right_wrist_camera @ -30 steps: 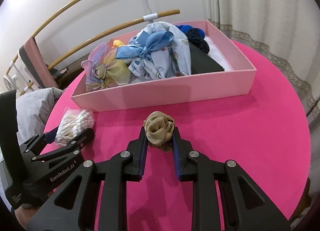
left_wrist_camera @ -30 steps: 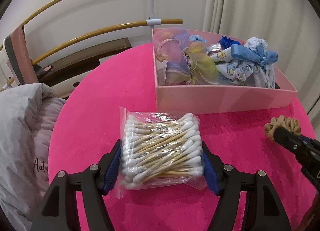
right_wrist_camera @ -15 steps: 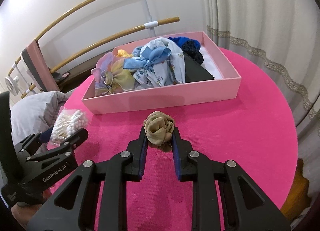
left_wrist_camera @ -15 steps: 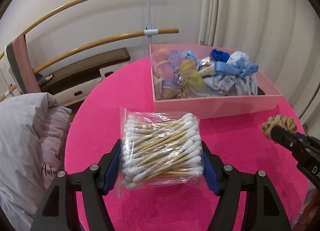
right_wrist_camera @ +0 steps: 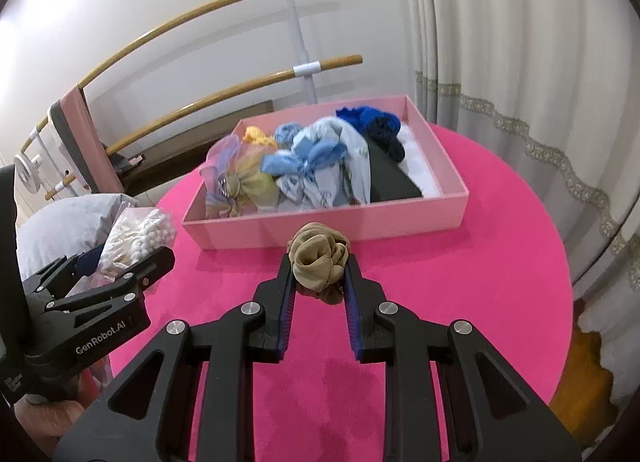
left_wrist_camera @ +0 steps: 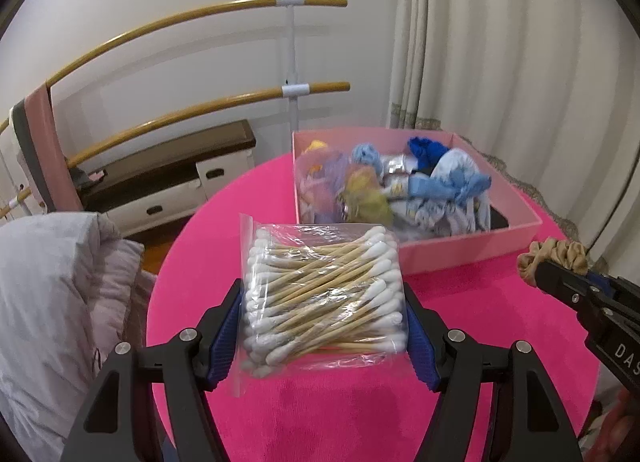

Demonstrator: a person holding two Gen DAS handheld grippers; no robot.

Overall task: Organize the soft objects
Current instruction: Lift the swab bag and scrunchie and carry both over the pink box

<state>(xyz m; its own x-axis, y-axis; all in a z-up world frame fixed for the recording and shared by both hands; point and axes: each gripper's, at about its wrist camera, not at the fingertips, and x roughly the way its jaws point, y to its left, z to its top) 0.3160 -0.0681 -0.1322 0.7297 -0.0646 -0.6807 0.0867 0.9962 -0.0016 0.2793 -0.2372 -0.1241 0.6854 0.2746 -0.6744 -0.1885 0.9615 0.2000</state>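
Scrunchie (right_wrist_camera: 319, 258) sits clamped in my right gripper (right_wrist_camera: 319, 282) jaws above the desk (right_wrist_camera: 500, 262), the pink box (right_wrist_camera: 320, 223) straight ahead at the far edge, nearer than for my left gripper (left_wrist_camera: 324, 334), whose jaws pinch the cotton-swab bag (left_wrist_camera: 324, 294) crosswise.
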